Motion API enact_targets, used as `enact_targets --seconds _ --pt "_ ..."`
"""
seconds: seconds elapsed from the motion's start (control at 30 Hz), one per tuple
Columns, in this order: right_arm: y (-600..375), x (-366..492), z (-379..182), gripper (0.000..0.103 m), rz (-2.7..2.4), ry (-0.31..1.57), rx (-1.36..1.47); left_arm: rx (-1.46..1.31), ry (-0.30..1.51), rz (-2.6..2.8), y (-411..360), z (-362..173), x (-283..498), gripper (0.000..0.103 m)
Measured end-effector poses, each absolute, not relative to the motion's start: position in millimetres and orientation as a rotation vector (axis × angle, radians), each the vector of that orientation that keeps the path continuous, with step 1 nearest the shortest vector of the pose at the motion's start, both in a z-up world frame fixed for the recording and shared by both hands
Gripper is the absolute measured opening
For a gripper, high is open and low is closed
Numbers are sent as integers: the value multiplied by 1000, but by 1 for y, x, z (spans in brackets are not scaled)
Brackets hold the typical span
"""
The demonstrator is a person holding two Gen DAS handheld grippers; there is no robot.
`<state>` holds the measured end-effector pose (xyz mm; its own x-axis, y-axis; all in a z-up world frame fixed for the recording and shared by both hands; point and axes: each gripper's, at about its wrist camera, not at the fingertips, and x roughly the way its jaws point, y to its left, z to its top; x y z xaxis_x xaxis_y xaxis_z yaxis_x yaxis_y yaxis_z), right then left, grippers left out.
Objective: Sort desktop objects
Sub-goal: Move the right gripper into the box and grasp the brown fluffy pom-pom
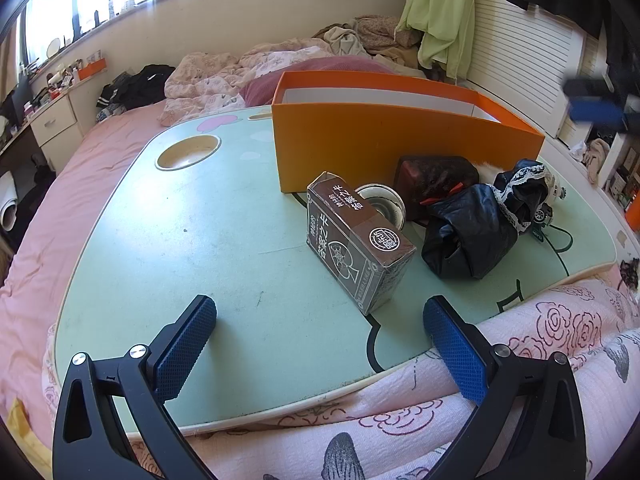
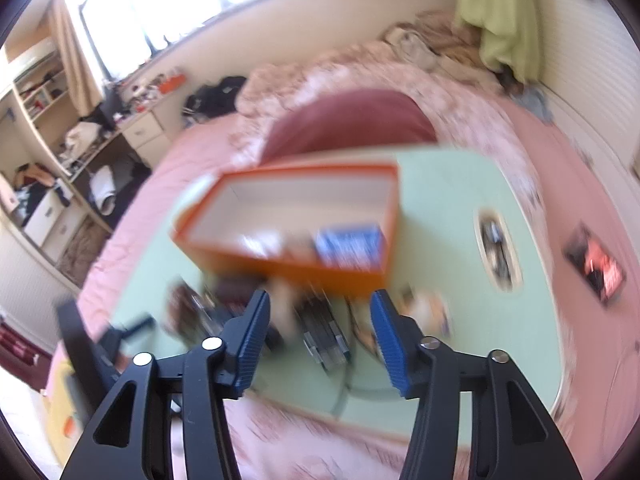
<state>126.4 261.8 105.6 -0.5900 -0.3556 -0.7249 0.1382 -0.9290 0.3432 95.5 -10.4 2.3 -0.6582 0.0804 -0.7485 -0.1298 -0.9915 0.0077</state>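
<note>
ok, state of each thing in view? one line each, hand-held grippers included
orange box: upright, lidless, a blue item inside
card box: lying flat on the table, untouched
metal cup: on its side behind the card box
black bundle: crumpled, on the table
left hand-held gripper: open, empty
right hand-held gripper: open, nothing between the pads

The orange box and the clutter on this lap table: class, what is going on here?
A person with two handheld grippers is sorting things into the orange box. A blue item already lies inside. The right gripper hangs empty above the table, jaws apart. The left gripper waits open near the brown card box, which is still on the green table.
</note>
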Motion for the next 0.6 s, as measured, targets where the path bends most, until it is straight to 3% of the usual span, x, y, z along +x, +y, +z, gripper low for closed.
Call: enact_targets --seconds 0.2,0.43,0.5,0.6 --pt "229 20 67 57 -2124 -565 1635 -1238 92 2758 -10 3 95 103" --pt "207 -22 24 57 -2114 -460 1919 -1232 91 2757 -10 4 95 103" --pt "203 -27 13 63 -2070 -465 1922 -1234 90 2756 -9 4 95 103" --pt "203 -34 11 55 -2036 -528 1887 -1233 89 2757 -9 4 95 103"
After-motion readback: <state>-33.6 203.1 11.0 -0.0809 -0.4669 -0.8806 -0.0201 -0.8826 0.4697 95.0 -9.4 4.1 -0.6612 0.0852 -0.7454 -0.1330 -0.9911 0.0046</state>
